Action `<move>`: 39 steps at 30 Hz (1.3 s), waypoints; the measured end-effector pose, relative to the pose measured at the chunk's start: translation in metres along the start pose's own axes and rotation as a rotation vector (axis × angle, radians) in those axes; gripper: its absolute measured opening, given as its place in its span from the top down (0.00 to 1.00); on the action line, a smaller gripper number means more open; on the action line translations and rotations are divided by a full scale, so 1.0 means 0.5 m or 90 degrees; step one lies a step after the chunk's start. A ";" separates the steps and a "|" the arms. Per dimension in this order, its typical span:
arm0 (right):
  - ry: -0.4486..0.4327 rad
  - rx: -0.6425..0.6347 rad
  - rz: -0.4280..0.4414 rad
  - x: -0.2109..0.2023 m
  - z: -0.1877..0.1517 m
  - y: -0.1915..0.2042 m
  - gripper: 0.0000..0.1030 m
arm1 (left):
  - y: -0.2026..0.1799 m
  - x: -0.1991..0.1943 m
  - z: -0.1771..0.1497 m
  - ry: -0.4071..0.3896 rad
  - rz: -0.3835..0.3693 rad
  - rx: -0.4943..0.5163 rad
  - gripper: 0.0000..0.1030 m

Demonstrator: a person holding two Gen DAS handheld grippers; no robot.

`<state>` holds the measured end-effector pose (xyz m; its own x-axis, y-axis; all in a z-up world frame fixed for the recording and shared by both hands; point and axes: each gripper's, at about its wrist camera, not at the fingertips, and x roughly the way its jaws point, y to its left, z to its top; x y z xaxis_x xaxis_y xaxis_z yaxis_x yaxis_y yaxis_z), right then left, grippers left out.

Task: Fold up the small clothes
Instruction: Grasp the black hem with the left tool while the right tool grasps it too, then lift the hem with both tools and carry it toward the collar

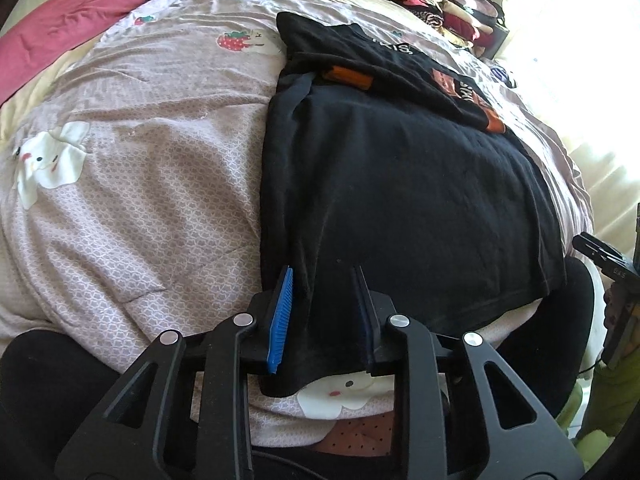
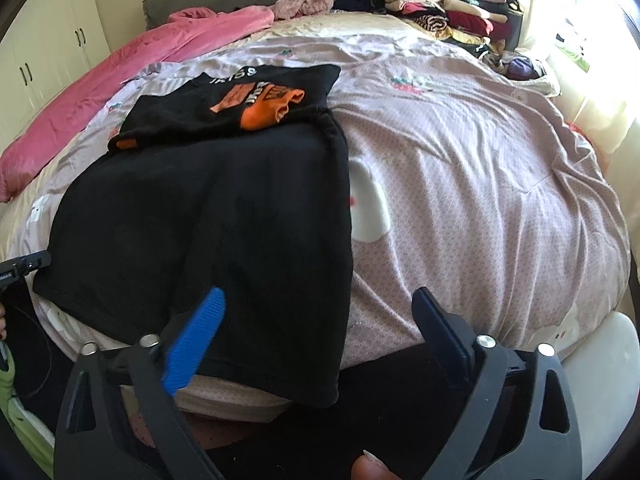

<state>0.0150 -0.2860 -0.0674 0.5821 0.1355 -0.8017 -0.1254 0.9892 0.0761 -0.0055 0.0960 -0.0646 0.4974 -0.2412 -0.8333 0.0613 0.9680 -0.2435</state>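
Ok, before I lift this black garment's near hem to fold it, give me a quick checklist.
1. Left claw on the black garment: hem corner between the pads; ok.
2. Right claw on the other corner: open, astride the edge; not ok.
3. Garment flat: ok.
4. Sleeves folded in on top, orange cuffs showing: ok.
5. Bedspread pinched too: cannot tell.

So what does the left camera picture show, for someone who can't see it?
The left claw pinches the near corner of a black shirt lying flat on a pale patterned quilt with white cartoon animals. A pink blanket lies at the far edge, and folded clothes are stacked in the far right corner.
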 end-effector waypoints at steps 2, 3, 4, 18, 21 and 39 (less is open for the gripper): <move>0.011 -0.007 0.010 0.011 -0.004 0.004 0.42 | 0.001 0.002 -0.001 0.001 0.000 -0.002 0.80; 0.016 -0.008 0.012 0.014 -0.006 0.005 0.45 | 0.001 0.003 -0.001 0.002 0.000 -0.002 0.80; 0.021 -0.008 0.015 0.020 -0.008 0.006 0.51 | 0.001 0.003 -0.001 0.003 0.000 -0.001 0.80; 0.043 0.026 0.060 0.057 -0.026 -0.013 0.87 | 0.003 0.019 0.000 0.011 0.002 -0.006 0.80; 0.026 0.023 0.083 0.040 -0.023 -0.012 0.91 | 0.001 0.018 -0.001 0.011 0.004 -0.002 0.80; 0.054 0.033 0.070 0.069 -0.027 -0.020 0.77 | 0.031 -0.006 0.000 0.002 -0.021 -0.044 0.76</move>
<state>0.0254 -0.2920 -0.1037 0.4971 0.2402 -0.8338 -0.1412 0.9705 0.1954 -0.0060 0.1117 -0.0656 0.4940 -0.2726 -0.8256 0.0181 0.9526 -0.3037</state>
